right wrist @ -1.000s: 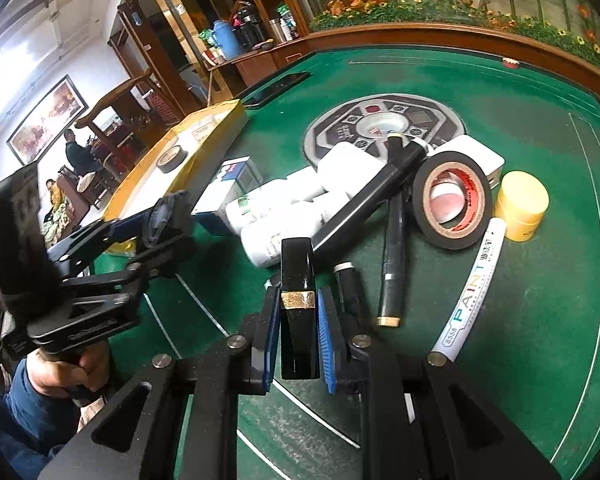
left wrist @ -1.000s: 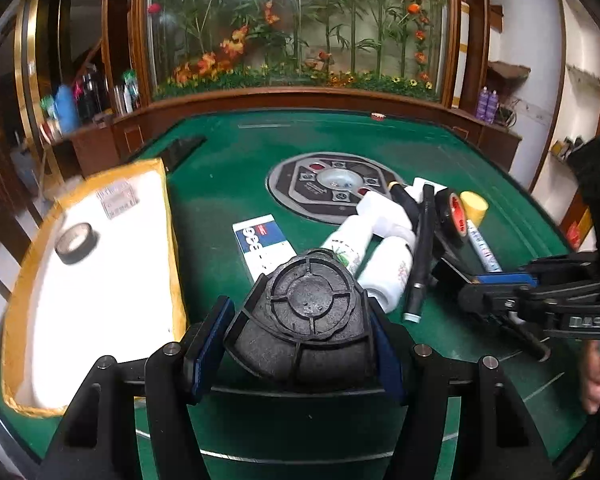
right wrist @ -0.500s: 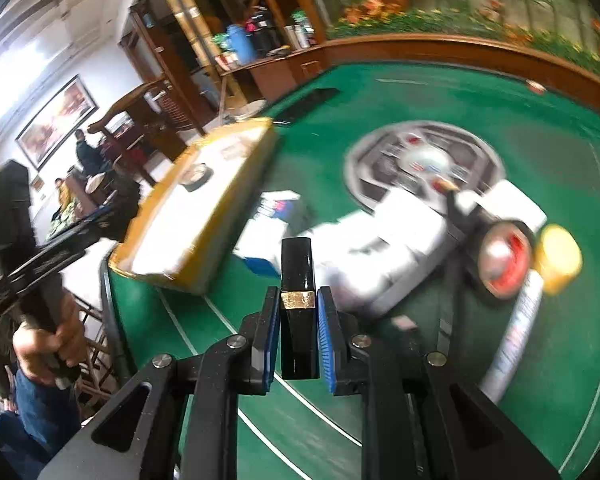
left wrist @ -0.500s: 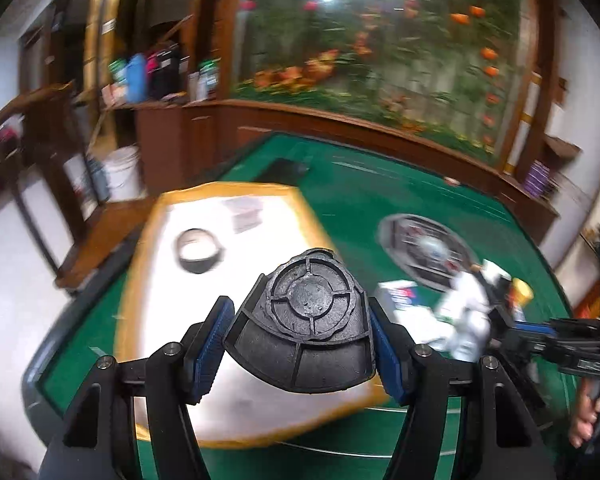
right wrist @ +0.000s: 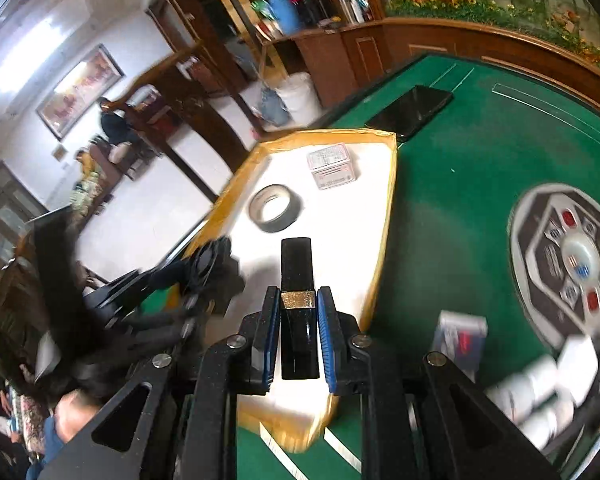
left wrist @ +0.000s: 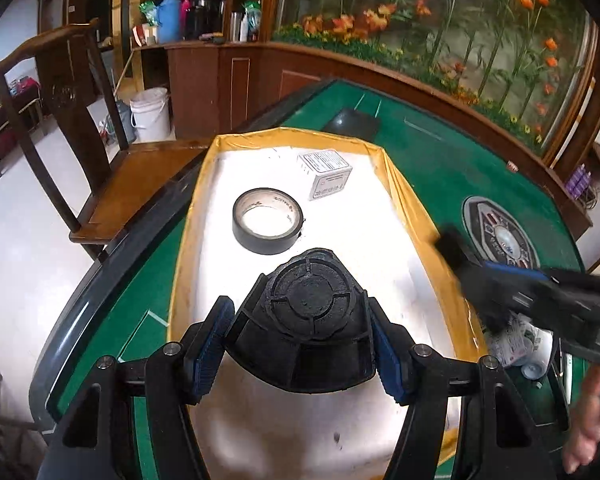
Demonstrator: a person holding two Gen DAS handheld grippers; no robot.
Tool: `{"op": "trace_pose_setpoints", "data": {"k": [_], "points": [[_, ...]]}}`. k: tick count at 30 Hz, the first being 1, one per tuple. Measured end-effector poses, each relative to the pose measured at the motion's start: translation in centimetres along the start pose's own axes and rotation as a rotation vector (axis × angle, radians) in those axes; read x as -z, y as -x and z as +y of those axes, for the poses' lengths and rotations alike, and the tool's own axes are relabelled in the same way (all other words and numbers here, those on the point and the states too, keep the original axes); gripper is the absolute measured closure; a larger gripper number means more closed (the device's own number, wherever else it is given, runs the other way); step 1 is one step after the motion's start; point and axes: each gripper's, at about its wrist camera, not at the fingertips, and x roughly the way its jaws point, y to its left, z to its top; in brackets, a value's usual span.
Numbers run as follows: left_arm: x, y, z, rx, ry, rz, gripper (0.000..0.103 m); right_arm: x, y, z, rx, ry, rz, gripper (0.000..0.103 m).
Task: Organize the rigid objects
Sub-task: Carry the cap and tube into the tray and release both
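Observation:
My left gripper point(left wrist: 304, 340) is shut on a black round ribbed part point(left wrist: 308, 320) and holds it above the white tray with a yellow rim point(left wrist: 404, 184). My right gripper point(right wrist: 298, 336) is shut on a black bar with a gold band point(right wrist: 297, 280), over the tray's near right part point(right wrist: 384, 240). In the tray lie a black tape roll point(left wrist: 267, 220) and a small white box point(left wrist: 327, 174); both also show in the right wrist view, the roll point(right wrist: 275, 208) and the box point(right wrist: 332, 166).
The green felt table point(right wrist: 460, 184) carries a round grey control panel point(right wrist: 568, 256), a black phone point(right wrist: 412, 110), a blue-white box point(right wrist: 462, 340) and blurred white bottles point(right wrist: 540, 392). A wooden chair point(left wrist: 72, 120) stands left of the table.
Both grippers have swung left from the pile of objects to above the tray, each still holding its object. The tray now fills the middle of both views.

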Motion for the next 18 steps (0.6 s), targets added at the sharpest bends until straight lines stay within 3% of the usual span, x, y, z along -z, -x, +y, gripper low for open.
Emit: {"op": "trace_pose_setpoints", "data": {"k": [9,18], "points": [[-3.1,-3.7,-2.8,0.035,-0.031,0.114,0.034,-6.2,-7.8,-1.9,0.096,-0.095,0.087,0.086],[-4.1,-6.2,-3.0,0.047,-0.014,0.145,0.034,-7.8,-10.4,-2.7,0.124,-0.109,0.123,0.086]]}}
